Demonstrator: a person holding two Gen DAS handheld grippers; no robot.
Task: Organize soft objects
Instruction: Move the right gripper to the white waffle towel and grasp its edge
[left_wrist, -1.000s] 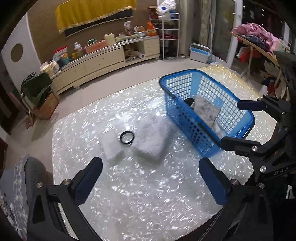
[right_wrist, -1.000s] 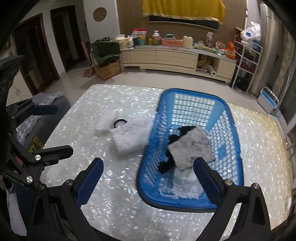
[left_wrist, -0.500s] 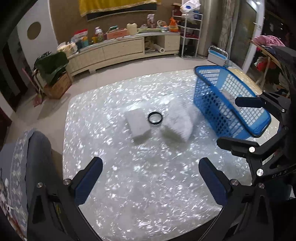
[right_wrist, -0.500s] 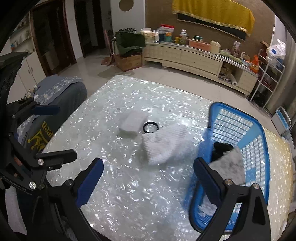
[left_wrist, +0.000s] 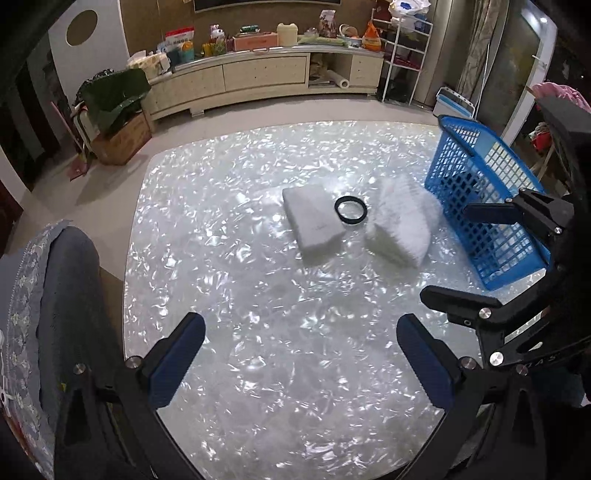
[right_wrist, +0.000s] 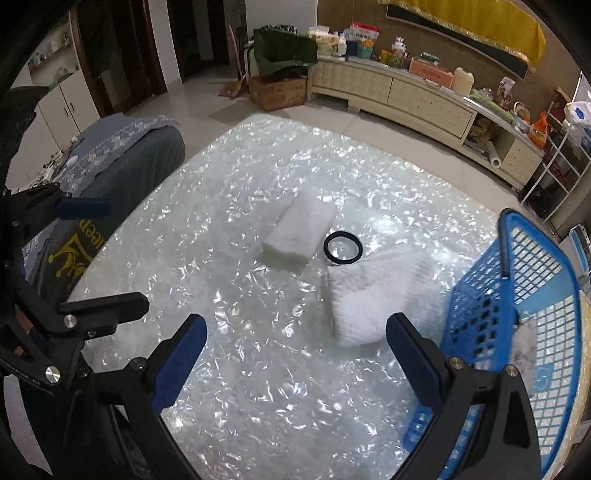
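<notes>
Where pearly table glints: fluffy folded towel, black ring.

Both grippers hung side by side with nothing between their fingers: left gripper spread wide, right gripper likewise.

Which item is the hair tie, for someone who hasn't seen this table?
Find the blue basket on the shiny table. Beside it lies a fluffy white towel, then a flat white pad. The hair tie sits between them: the only small black ring.
</notes>
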